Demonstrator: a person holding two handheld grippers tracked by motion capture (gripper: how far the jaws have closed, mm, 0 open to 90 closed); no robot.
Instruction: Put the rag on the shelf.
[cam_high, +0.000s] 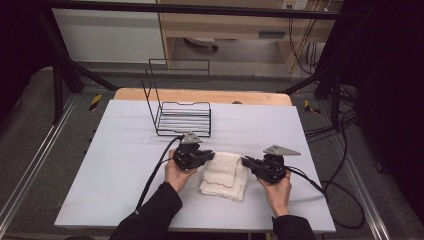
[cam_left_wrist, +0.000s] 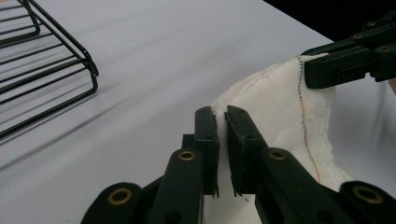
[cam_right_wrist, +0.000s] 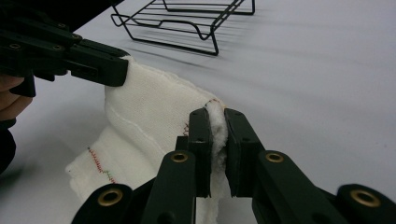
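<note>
White folded terry cloth (cam_high: 224, 175) with a thin red stitched line, soft and nubbly, near the front edge of the pale matte worktop (cam_high: 125, 165), slightly right of middle. Pinched at its two upper corners: left gripper (cam_high: 212, 155), black and hard-edged, clamped on the left corner; right gripper (cam_high: 244, 160) clamped on the right corner. Lifted along that upper hem, sagging between the two grips, lower part draped down to the worktop.

From the left gripper view: flat black pads (cam_left_wrist: 206, 135) squeezing a thin ridge of cloth (cam_left_wrist: 275, 112), multicoloured stitching running down the hem, other gripper (cam_left_wrist: 327, 70) biting the far corner. From the right gripper view: thicker fluffy wad of cloth (cam_right_wrist: 149, 121) between pads (cam_right_wrist: 201, 140), zigzag red-green stitching low on the fold, brass rivets on the linkage.

Farther back, toward the rear edge: black wire rack (cam_high: 182, 117), thin bent rods, open-topped with a tall back frame, well apart from the cloth.
</note>
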